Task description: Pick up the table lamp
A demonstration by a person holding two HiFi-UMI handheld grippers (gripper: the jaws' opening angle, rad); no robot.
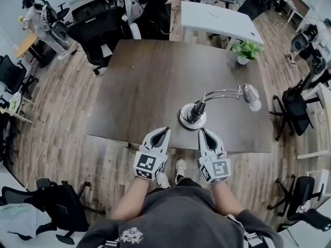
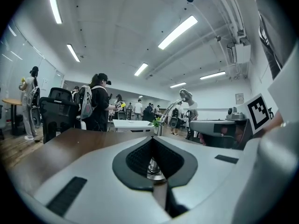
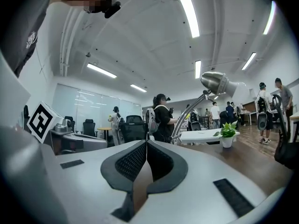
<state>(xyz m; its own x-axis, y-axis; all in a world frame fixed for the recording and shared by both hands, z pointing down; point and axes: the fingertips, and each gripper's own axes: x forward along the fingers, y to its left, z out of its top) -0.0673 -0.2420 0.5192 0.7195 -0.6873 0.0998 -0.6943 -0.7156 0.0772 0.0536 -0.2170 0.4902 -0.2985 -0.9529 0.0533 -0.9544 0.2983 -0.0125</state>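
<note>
Dark office table [image 1: 150,81]: closed, empty left gripper [image 1: 166,129] and right gripper [image 1: 201,130] hover just short of the table lamp [image 1: 192,117], approach stage; jaws likely must open next.

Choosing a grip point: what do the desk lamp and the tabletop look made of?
Silver curved-neck table lamp: apparently metal, satin-polished; bright highlights along the neck, round base and cone shade. The dark collar at the neck's foot may be plastic or rubber. Dark brown rectangular table: wood or wood-look laminate, matte, faint sheen only.
</note>
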